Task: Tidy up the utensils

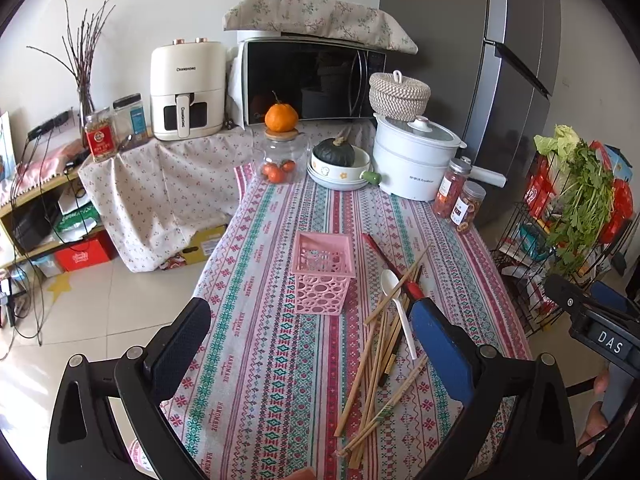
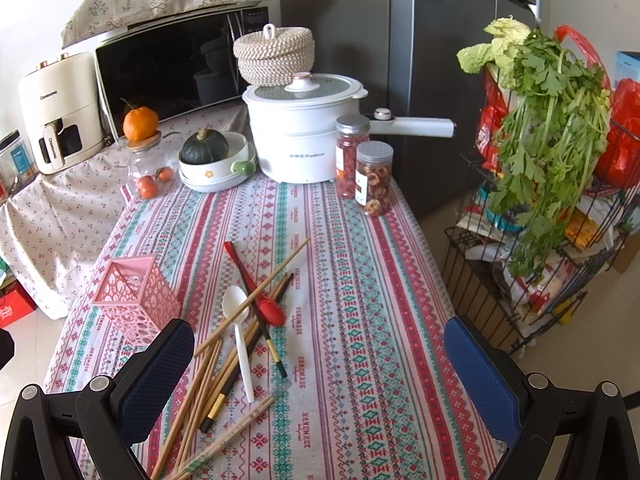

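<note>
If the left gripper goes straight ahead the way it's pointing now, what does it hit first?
Probably the pink basket, standing centred ahead of the open left gripper; only bare tablecloth lies before it. Depth is uncertain.

Black claw point(image 1: 308, 320), blue pads point(image 1: 440, 344), silver screws

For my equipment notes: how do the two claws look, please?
Both have black plastic frames with round silver bolts. The left claw and right claw each carry one black textured pad and one blue pad. A white "DAS" label marks the right one.
</note>
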Demonstrator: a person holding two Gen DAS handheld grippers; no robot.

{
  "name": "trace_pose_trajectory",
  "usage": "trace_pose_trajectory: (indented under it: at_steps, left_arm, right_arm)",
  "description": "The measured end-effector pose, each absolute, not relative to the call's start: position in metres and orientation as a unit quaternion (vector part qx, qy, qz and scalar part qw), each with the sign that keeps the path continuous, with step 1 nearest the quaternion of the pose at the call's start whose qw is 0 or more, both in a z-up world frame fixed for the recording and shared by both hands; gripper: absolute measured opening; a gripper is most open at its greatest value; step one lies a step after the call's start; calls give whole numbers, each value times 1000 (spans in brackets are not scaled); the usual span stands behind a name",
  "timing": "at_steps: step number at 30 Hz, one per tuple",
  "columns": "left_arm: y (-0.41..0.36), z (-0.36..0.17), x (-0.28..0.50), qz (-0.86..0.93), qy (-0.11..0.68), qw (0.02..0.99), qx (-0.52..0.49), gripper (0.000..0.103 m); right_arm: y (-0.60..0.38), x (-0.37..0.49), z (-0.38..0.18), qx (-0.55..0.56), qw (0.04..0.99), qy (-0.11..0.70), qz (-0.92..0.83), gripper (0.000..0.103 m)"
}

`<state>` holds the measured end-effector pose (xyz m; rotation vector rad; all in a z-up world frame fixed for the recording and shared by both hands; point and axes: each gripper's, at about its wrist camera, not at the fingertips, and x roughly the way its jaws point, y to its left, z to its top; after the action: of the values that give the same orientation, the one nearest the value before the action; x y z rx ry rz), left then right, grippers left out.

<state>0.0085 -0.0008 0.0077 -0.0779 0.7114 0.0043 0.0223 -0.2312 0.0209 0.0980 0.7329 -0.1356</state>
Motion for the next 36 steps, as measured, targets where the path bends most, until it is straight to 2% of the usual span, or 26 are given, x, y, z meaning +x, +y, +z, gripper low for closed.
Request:
trace_pose_trajectory:
  at_steps: [6, 10, 13, 14, 16, 18, 19, 21, 23, 30, 35, 36]
  left_arm:
    - [-14, 17, 35, -4, 323, 946, -2, 102]
    - [-31, 11, 67, -57, 354, 933, 13, 102]
    - [-50, -1, 96, -115, 386, 915, 14, 101]
    - [-59, -8, 105, -124, 396, 910, 20, 101]
    - [-76, -21, 125, -146, 418, 896, 28, 96]
    - [-88, -38, 150, -161, 449, 878, 23, 82]
    - [-94, -48, 165, -169, 471, 866, 13, 77]
    - [-106, -71, 194, -181, 514, 838, -12, 56]
    - [-118, -92, 220, -186, 545, 817, -32, 50]
    - [-164, -143, 282, -213, 570, 793, -39, 47]
    - [-188, -171, 311, -185, 586, 789, -10, 47]
    - [-191, -175, 315, -179, 587, 789, -7, 43]
  right_arm:
    - [-260, 56, 21, 98, 920, 374, -61, 102]
    - [-273, 89, 11, 98, 908, 403, -58, 102]
    - [-292, 107, -15, 111, 895, 426, -72, 95]
    - [-301, 110, -29, 134, 886, 439, -60, 89]
    - [-315, 115, -55, 165, 864, 474, -37, 82]
    - [-327, 122, -71, 173, 854, 490, -34, 68]
    - [-332, 125, -77, 168, 851, 495, -40, 66]
    - [-340, 133, -89, 162, 843, 510, -52, 63]
    - [-346, 139, -97, 167, 837, 519, -45, 63]
    - [-351, 152, -107, 174, 827, 533, -37, 63]
    - [-359, 157, -110, 189, 820, 538, -45, 63]
    - [-360, 158, -110, 188, 820, 538, -46, 63]
